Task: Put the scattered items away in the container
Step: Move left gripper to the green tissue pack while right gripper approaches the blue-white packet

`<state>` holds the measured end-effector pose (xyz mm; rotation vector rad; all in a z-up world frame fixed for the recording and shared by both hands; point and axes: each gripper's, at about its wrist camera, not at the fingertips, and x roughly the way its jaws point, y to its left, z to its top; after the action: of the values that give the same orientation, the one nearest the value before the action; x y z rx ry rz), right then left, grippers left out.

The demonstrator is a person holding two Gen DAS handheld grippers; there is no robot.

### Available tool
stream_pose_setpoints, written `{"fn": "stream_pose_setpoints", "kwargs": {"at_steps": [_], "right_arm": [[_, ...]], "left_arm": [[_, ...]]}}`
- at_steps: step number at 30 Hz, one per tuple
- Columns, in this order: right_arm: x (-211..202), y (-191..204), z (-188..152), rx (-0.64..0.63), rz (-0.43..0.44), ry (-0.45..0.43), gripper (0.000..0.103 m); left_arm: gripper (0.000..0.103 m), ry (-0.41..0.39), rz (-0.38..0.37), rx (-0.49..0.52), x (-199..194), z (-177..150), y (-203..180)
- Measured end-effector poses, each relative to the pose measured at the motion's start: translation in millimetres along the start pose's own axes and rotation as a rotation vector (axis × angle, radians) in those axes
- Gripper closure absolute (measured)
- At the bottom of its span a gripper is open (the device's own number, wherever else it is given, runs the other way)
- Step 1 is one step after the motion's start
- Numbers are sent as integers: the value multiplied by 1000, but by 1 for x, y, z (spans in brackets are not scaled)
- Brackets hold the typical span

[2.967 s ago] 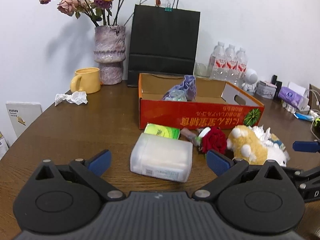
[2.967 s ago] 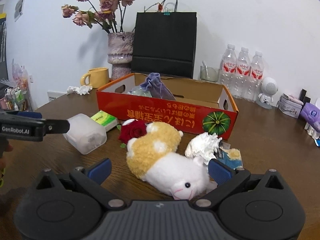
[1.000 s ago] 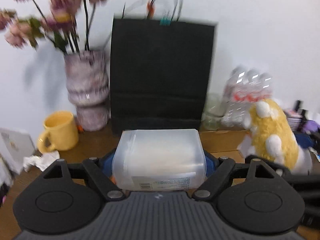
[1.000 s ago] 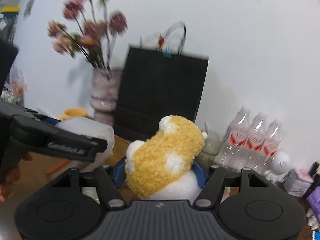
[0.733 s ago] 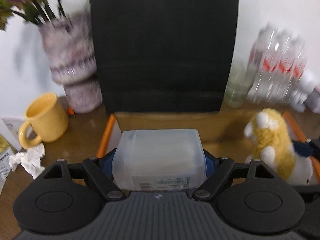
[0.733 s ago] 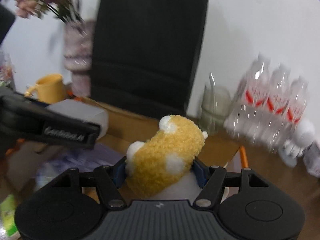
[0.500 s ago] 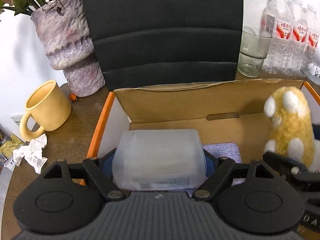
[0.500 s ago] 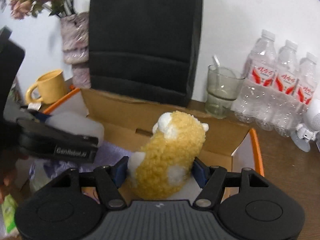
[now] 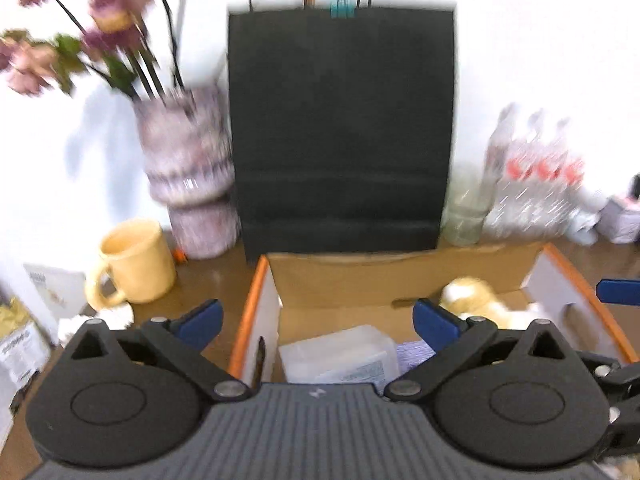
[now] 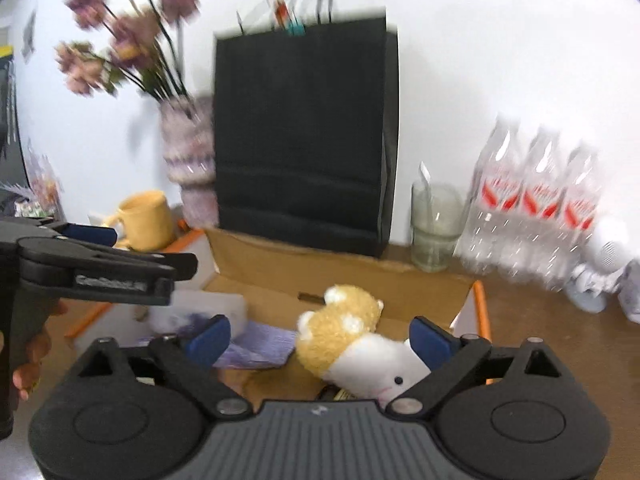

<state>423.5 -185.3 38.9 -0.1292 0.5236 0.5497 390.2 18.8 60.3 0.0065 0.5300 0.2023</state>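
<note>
Gaping, both grippers have just released; only right wrist shows plush's (image 10: 352, 336) face.

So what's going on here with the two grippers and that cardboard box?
A person is tidying table clutter into the cardboard box with a handheld gripper in each hand. The left gripper has just opened its jaws, and the translucent plastic container now lies in the box, clear of them. The right gripper has just opened too, leaving the plush toy lying on the box floor beside a purple cloth pouch. Neither gripper holds anything.
</note>
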Motion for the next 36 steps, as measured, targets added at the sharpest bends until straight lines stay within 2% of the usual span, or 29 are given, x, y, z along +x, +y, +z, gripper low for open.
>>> {"fn": "stream_pose_setpoints", "kwargs": {"at_steps": [3, 6, 13, 19, 24, 31, 36], "right_arm": [[-44, 17, -9, -38, -14, -60, 0], [-84, 34, -23, -62, -22, -100, 0], [-146, 57, -74, -45, -59, -114, 0], [-149, 63, -127, -17, -107, -41, 0], [-139, 62, -158, 20, -153, 34, 0], [-138, 56, -165, 27, -181, 51, 1], [-129, 49, -163, 32, -187, 66, 7]], "left_arm": [[0, -56, -41, -21, -43, -16, 12], [0, -79, -74, -53, -77, -39, 24], [0, -92, -114, -45, -129, -99, 40], [0, -68, -125, -79, -147, -142, 52], [0, -49, -101, -86, -149, -164, 56], [0, -30, -90, -57, -148, -176, 55], [0, -23, -87, -29, -139, -175, 53]]}}
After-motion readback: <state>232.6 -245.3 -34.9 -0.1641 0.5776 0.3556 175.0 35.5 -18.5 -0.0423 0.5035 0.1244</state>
